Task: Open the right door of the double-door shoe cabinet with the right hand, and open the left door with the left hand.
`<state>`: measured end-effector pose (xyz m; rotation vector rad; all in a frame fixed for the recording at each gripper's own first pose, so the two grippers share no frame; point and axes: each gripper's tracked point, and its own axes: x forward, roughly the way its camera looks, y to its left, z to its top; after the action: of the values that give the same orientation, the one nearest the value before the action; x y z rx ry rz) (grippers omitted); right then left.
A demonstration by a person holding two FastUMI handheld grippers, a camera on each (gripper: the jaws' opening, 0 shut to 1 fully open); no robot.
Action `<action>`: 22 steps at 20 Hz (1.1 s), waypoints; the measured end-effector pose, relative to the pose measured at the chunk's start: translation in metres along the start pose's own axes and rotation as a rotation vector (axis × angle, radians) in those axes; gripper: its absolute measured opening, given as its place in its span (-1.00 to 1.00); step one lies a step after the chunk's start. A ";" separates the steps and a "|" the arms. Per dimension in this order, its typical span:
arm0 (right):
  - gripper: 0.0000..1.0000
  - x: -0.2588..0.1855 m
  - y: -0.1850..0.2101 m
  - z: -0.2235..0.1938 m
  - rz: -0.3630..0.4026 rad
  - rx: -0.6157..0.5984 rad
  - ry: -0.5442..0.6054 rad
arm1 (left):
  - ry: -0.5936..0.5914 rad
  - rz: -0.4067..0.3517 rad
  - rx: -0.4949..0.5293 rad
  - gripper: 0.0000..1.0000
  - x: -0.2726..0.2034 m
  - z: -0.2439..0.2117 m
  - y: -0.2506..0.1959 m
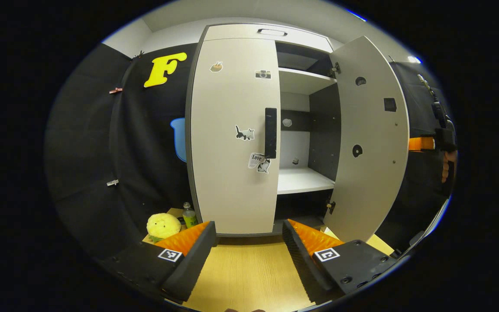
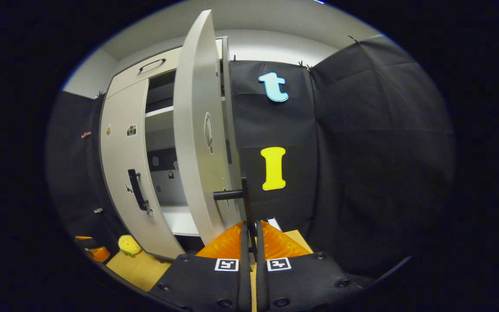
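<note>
The pale shoe cabinet stands ahead on a wooden table. Its left door (image 1: pixel 232 134) is closed, with a black vertical handle (image 1: pixel 270 132) at its right edge. My left gripper (image 1: pixel 249 236) hangs open low in front of that door, well short of the handle, holding nothing. The right door (image 1: pixel 368 138) stands swung wide open. In the right gripper view that door (image 2: pixel 197 143) appears edge-on, and my right gripper (image 2: pixel 249 234) is shut on its black bar handle (image 2: pixel 243 195). The closed left door (image 2: pixel 128 173) lies further left there.
Inside the open half are white shelves (image 1: pixel 303 180) and dark walls. A drawer with a handle (image 1: pixel 272 32) tops the cabinet. A yellow plush toy (image 1: pixel 163 226) and a green bottle (image 1: pixel 189 215) sit left of the cabinet on the table (image 1: pixel 245 268).
</note>
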<state>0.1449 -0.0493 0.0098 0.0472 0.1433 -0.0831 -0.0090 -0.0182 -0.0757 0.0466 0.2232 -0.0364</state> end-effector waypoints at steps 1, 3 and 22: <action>-0.89 -0.004 -0.002 -0.001 -0.007 -0.013 -0.001 | -0.002 -0.004 -0.004 0.90 0.000 0.001 -0.002; -0.89 -0.011 -0.004 -0.001 -0.028 0.000 -0.004 | -0.005 -0.004 -0.004 0.90 -0.002 0.001 -0.001; -0.63 -0.069 0.110 -0.056 0.101 0.129 0.079 | -0.052 0.028 0.004 0.90 -0.006 0.021 0.020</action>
<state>0.0786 0.0685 -0.0315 0.1868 0.2143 0.0105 -0.0098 0.0004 -0.0533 0.0529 0.1705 -0.0101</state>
